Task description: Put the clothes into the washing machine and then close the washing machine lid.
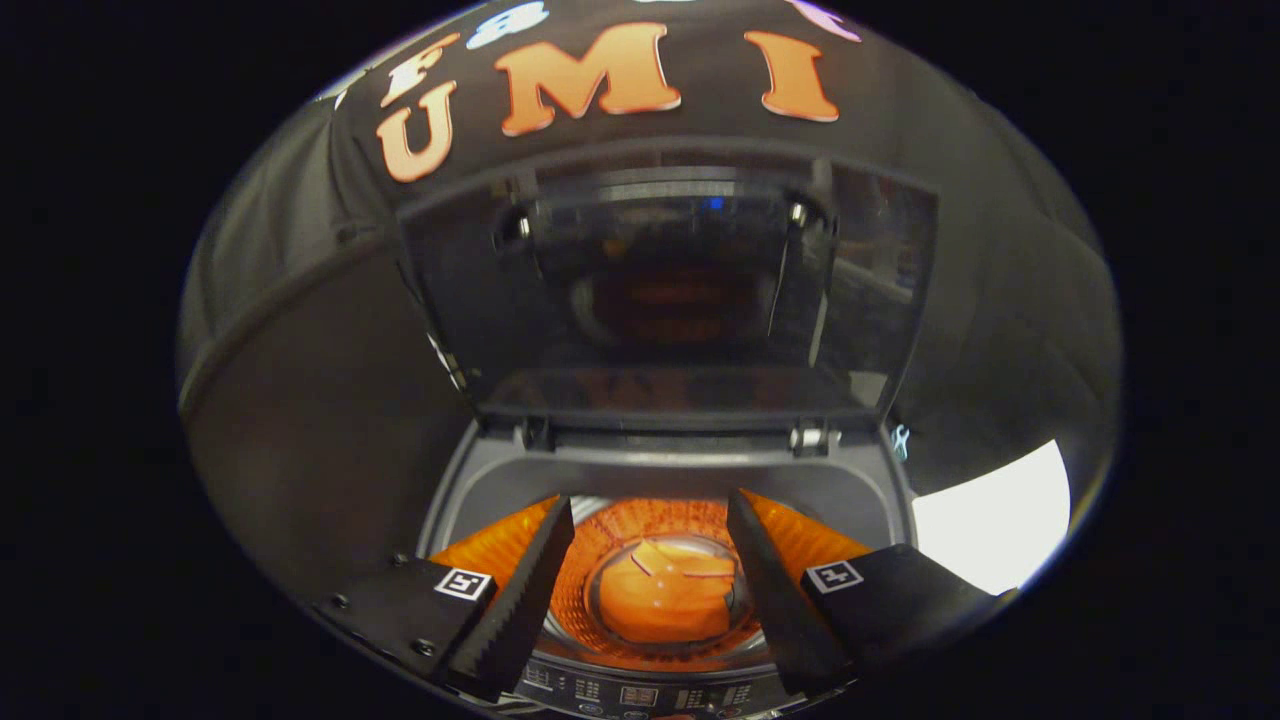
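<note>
The top-loading washing machine [690, 472] stands right below me with its dark see-through lid [660, 300] raised upright at the back. An orange garment [665, 592] lies at the bottom of the round drum [585, 590], whose ribbed wall glows orange. My gripper [650, 502] hovers over the drum mouth, open. Its two fingers are spread wide, with nothing between them but the view down to the garment.
The machine's control panel [640, 693] runs along its front edge, just under my fingers. Black booth cloth [330, 400] hangs close on the left and behind the lid. A bright white patch [990, 520] shows to the right of the machine.
</note>
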